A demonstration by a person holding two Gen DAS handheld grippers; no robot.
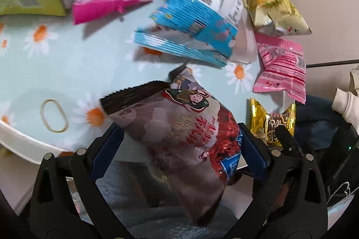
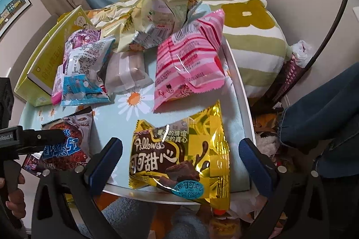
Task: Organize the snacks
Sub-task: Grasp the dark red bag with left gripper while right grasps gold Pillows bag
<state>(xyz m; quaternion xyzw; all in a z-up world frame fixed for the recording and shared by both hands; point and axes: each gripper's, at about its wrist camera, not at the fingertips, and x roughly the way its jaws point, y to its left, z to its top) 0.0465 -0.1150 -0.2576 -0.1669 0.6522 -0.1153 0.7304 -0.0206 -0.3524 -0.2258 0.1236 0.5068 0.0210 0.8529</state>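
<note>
L gripper (image 1: 179, 149) sits low at the near edge of the table (image 1: 74, 64), aimed fwd over the daisy-print cloth. Its blue pads press both sides of a dark red snack bag (image 1: 179, 133), so it's clamped on that pack. The bag's long axis runs from about 11 o'clock (serrated dark seal, over the cloth) to 5 o'clock, where the lower end hangs off the table edge. In the right wrist view the same bag (image 2: 67, 140) shows at 9 o'clock with the L tool's black finger across it, and the person's hand (image 2: 11, 191) wraps the handle (only partly in frame).

R gripper (image 2: 179, 151) hovers at the near edge too, jaws spread wide w/ nothing pinched. The gold Pillows pack (image 2: 179, 156) lies flat between the two fingers; contact w/ either pad can't be told. Its long axis runs roughly 12 to 6, bottom corner overhanging the rim.

Further off toward 12 o'clock: pink striped pack (image 2: 188, 66), pale yellow bag (image 2: 161, 16), blue-white bag (image 2: 83, 77), all heaped close together. Yellow-green box (image 2: 44, 55) at 10 o'clock. A rubber band (image 1: 53, 115) lies on the cloth at 9 o'clock in the left wrist view.
</note>
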